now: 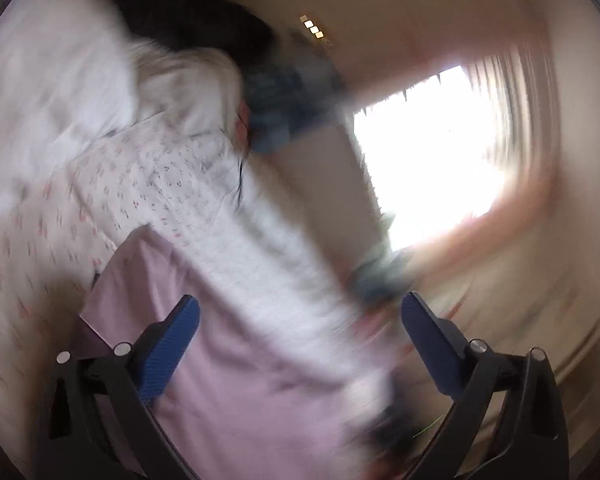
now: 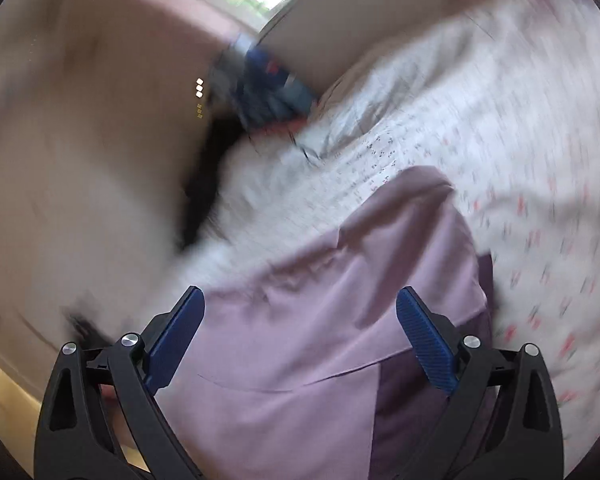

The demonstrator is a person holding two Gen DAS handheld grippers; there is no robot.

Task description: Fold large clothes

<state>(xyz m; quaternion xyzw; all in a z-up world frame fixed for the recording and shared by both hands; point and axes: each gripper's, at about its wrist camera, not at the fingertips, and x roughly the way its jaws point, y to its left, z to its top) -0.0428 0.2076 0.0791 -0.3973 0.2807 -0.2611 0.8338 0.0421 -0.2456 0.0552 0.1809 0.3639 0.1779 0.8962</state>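
A large lilac garment (image 1: 236,380) lies on a white bedsheet with small red and dark prints (image 1: 112,184). In the left wrist view it fills the space between my wide-open fingers; my left gripper (image 1: 300,312) is just above it and holds nothing. In the right wrist view the same lilac garment (image 2: 300,320) shows a fold and a darker purple layer (image 2: 412,412) under its right edge. My right gripper (image 2: 300,300) is open over it and empty. Both views are motion-blurred.
A person in a fuzzy white top (image 1: 260,248) with dark hair (image 1: 188,16) and a blue object at the head (image 1: 288,100) leans over the bed. A bright window (image 1: 432,152) and beige walls lie behind. A white blanket (image 1: 60,60) lies at the left.
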